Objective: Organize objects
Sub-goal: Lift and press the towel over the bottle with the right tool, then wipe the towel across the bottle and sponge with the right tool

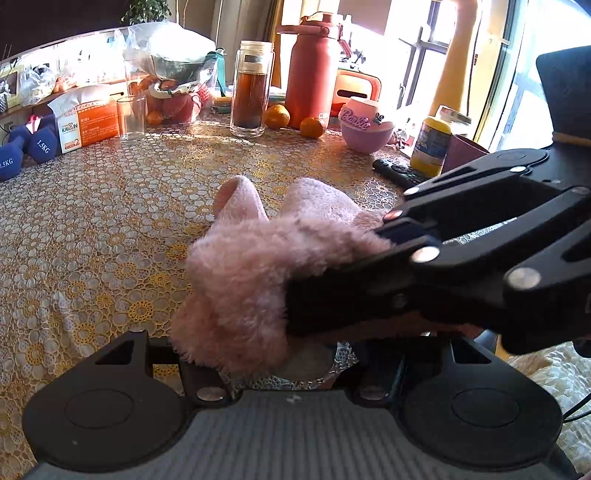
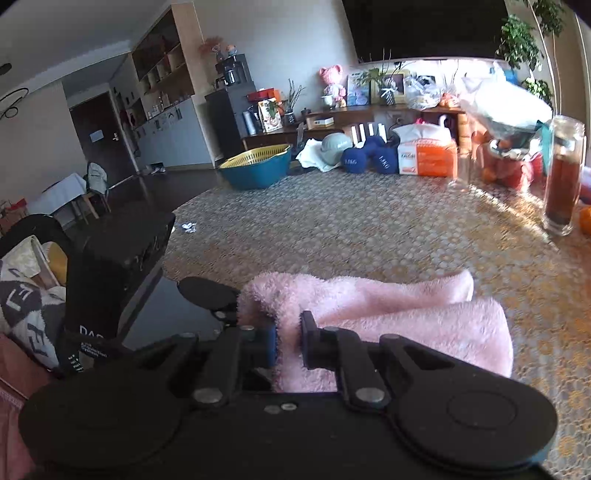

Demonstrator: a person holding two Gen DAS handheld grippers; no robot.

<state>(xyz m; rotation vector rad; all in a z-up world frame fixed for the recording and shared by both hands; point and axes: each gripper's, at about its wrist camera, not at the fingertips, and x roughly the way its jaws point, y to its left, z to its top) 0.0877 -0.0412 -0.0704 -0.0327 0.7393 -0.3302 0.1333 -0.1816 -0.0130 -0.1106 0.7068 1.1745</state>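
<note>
Counter [image 1: 92, 229] wears a gold-and-white lace-pattern cloth w/ flower motifs, sunlit along the far edge. Pink fluffy towel [image 1: 251, 273] lies bunched near the front edge, folds pointing toward the middle of the counter.

Right tool [image 2: 288, 343] is clenched on a fold of the towel, fabric pinched between both fingers. In the left wrist view it reaches in from the right, clamped onto the pink pile. Left tool [image 1: 291, 373]: fingers mostly hidden under the towel, can't tell if it grips or is released.

Back of the counter, left to right: blue dumbbells [image 1: 26, 147] marked 1.5KG, orange-white box [image 1: 88, 123], empty glass [image 1: 132, 118], bagged fruit, tall glass tea bottle [image 1: 253, 88], two tangerines, red thermos [image 1: 312, 70], pink Barbie bowl [image 1: 364, 127], yellow jar [image 1: 430, 146], black remote [image 1: 397, 171].

Room in the right wrist view: teal basket w/ yellow liner [image 2: 258, 166] at the counter's far end, wall shelving, dark door [image 2: 96, 136], low sideboard w/ pink plush toy [image 2: 332, 86] + framed pics, dark TV screen [image 2: 424, 29] above, potted plant top right.
</note>
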